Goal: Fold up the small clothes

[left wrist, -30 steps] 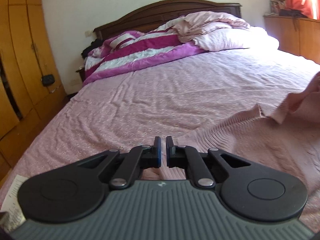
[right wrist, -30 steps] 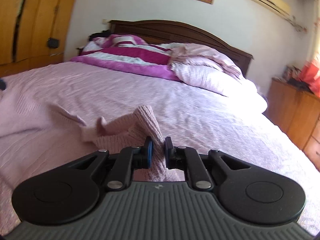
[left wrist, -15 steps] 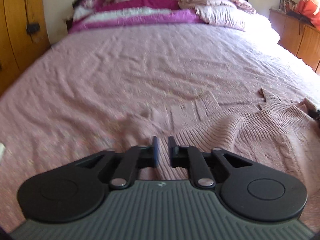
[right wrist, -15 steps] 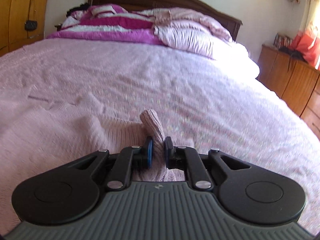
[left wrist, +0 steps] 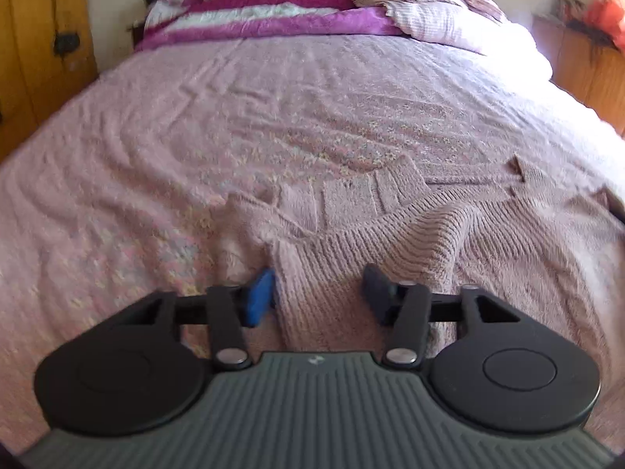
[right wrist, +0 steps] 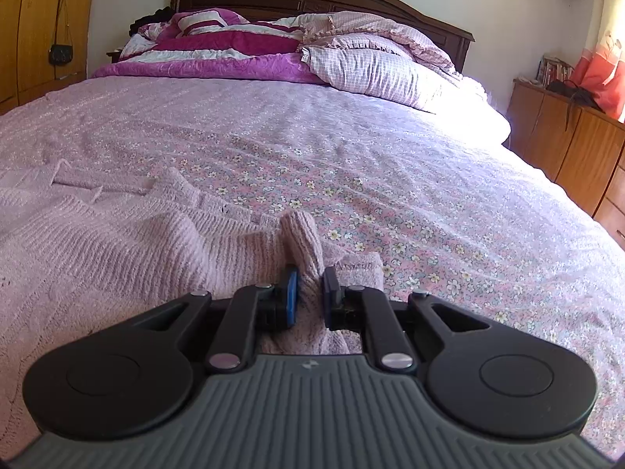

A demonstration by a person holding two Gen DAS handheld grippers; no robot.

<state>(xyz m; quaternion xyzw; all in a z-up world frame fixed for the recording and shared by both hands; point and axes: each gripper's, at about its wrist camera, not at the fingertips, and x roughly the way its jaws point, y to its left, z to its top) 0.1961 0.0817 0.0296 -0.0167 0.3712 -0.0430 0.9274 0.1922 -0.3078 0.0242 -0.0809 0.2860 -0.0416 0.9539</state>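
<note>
The left gripper (left wrist: pixel 318 297) is standing wide open, its jaws straddling a ridge of the pink sweater (left wrist: pixel 410 242) without squeezing it. The right gripper (right wrist: pixel 310 293) is pinching a raised fold of the same sweater (right wrist: pixel 129 242), its jaws nearly together on the knit. The sweater is lying mostly spread and rumpled on the flowered bedspread (right wrist: pixel 371 164), reaching from one gripper across to the other. Folding looks barely begun: no neat fold is showing, and the whole folding is left to do.
</note>
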